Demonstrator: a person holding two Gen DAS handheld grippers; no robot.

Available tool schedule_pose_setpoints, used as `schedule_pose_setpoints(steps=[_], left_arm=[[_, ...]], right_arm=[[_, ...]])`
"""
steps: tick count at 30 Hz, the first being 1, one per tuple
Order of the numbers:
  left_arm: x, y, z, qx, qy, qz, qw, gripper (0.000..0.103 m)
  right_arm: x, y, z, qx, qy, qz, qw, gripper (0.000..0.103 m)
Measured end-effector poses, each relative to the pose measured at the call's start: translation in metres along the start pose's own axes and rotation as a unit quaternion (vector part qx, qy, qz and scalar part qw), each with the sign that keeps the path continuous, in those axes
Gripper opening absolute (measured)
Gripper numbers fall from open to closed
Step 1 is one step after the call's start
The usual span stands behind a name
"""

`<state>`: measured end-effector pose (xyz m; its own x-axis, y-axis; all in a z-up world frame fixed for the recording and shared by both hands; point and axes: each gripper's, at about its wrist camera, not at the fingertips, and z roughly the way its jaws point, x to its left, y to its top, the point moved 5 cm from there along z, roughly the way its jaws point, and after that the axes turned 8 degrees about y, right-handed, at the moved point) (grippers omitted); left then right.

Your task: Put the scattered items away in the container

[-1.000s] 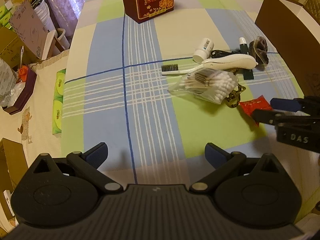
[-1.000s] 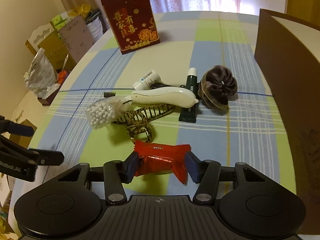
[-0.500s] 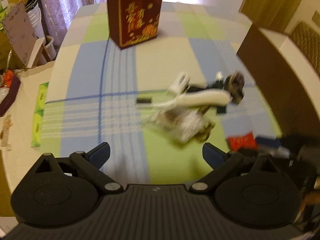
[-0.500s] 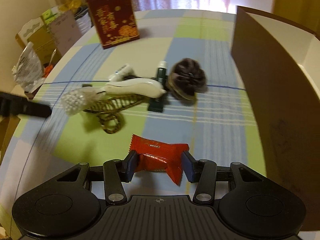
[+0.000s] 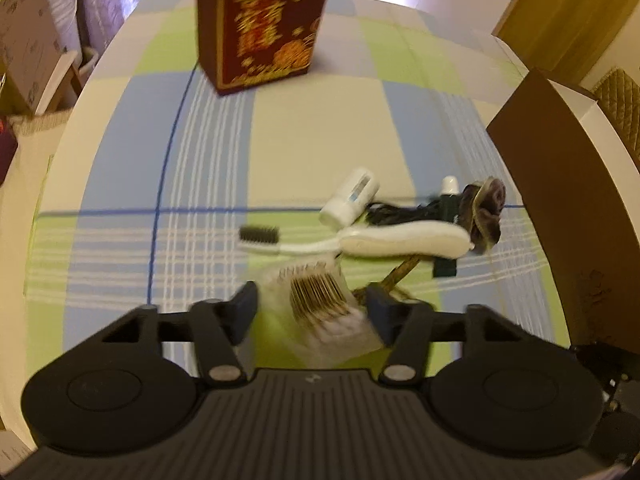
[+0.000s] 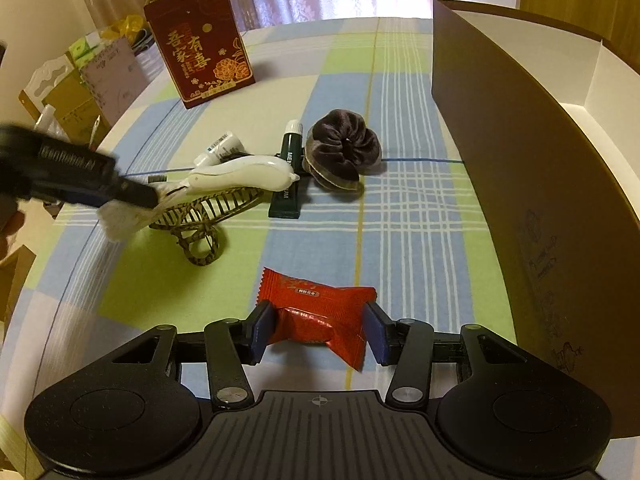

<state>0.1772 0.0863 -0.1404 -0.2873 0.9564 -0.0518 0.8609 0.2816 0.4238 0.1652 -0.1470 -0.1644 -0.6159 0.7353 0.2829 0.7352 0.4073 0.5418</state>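
Clear plastic of the cotton swab bag (image 5: pixel 320 312) is seen between the fingers of the left gripper (image 5: pixel 312 312), but a firm grip cannot be told because of blur. Further right, the red candy packet (image 6: pixel 320 312) is clamped by the right gripper (image 6: pixel 318 332), near the brown container (image 6: pixel 520 160).

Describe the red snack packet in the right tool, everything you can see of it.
The red snack packet is a glossy, crinkled foil pillow pack with zigzag-cut ends and a small dark label with pale print on top. It lies crosswise between the blue pads of the right tool, pinched at both sides. One corner hangs down below the pads. Whether it rests on the checked tablecloth cannot be told.
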Motion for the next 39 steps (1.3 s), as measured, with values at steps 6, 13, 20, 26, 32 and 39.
schedule_pose_setpoints(steps=[6,13,20,26,32,39], left_arm=[[0.03,-0.028,-0.01,0.002,0.01,-0.005,0.9999,0.019],[0.041,-0.055,-0.028,0.002,0.026,0.026,0.9993,0.05],[0.029,-0.045,-0.009,0.002,0.057,0.057,0.9968,0.059],[0.021,-0.05,0.002,0.001,0.063,0.096,0.9934,0.029],[0.021,-0.063,-0.006,0.002,0.062,0.104,0.9926,0.023],[0.024,-0.07,-0.01,0.012,0.07,0.09,0.9934,0.023]], right_arm=[[0.0,0.001,0.0,0.003,0.0,-0.008,1.0,0.051],[0.002,0.001,0.001,0.007,-0.002,-0.018,1.0,0.051],[0.002,0.001,-0.001,0.004,-0.001,-0.017,1.0,0.055],[0.002,0.001,-0.008,-0.005,-0.011,-0.016,1.0,0.088],[0.0,0.0,-0.005,-0.001,-0.015,-0.011,1.0,0.088],[0.004,0.001,0.007,0.009,-0.021,-0.015,1.0,0.081]])
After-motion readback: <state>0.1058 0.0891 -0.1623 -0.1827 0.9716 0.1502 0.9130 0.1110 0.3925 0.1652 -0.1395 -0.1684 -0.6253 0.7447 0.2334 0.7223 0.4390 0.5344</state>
